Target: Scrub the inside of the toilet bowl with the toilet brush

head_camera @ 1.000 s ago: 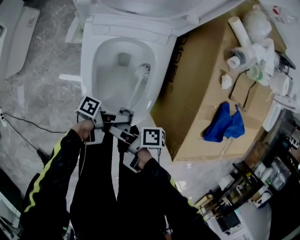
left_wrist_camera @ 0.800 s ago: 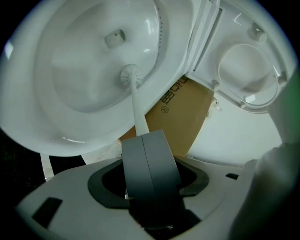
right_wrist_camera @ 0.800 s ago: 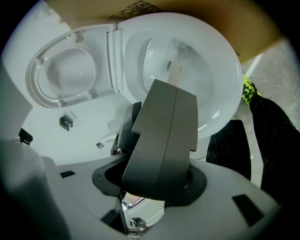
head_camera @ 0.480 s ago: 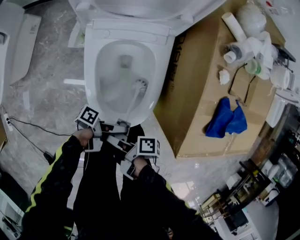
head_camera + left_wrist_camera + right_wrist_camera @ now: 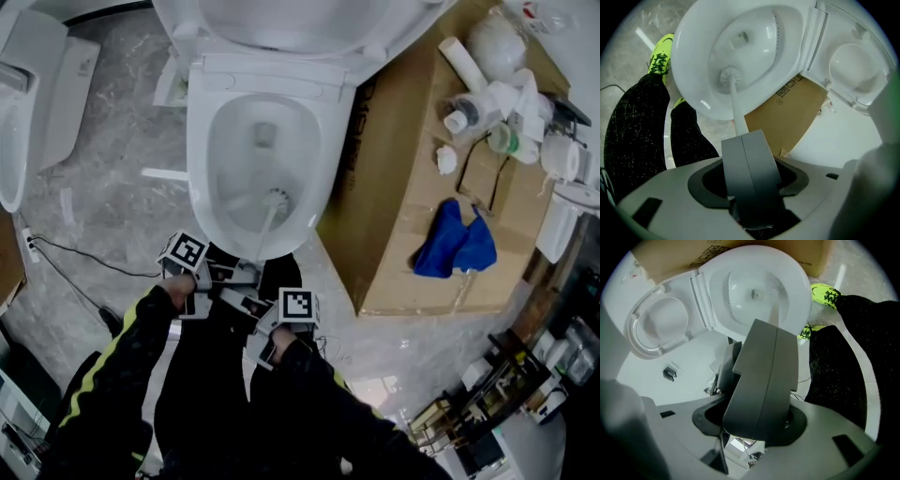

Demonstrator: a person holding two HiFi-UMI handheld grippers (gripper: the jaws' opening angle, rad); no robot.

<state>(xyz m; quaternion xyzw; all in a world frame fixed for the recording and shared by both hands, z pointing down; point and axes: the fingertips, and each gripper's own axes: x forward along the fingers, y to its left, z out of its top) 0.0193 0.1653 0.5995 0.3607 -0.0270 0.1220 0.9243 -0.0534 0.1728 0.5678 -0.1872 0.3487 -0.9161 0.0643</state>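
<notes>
Scene: Seen from above, a person stands facing an open toilet bowl (image 5: 208, 141) with its lid raised, holding a gripper in each hand.
Brush: The toilet brush (image 5: 267, 220) slants down into the bowl. Its white bristle head (image 5: 727, 75) rests on the near inner wall, short of the drain hole.
Left gripper: The left gripper (image 5: 743, 138) has its jaws pressed together on the brush's thin handle, which rises from their tips into the bowl.
Right gripper: The right gripper (image 5: 766, 331) sits just behind the left one, jaws also closed. A pale strip of handle seems to run on from their tips, so it probably clamps the handle's end, though the jaws hide the contact.
Nearby: A cardboard box (image 5: 412, 187) stands just beside the bowl, with a blue cloth (image 5: 455, 246) on top.
Doing it well: The two grips should move together, keeping the bristles pressed to the porcelain. Sweeping round the wall and under the rim, not just one patch, would cover the bowl. Slow strokes should keep water from flicking toward the legs and box.
</notes>
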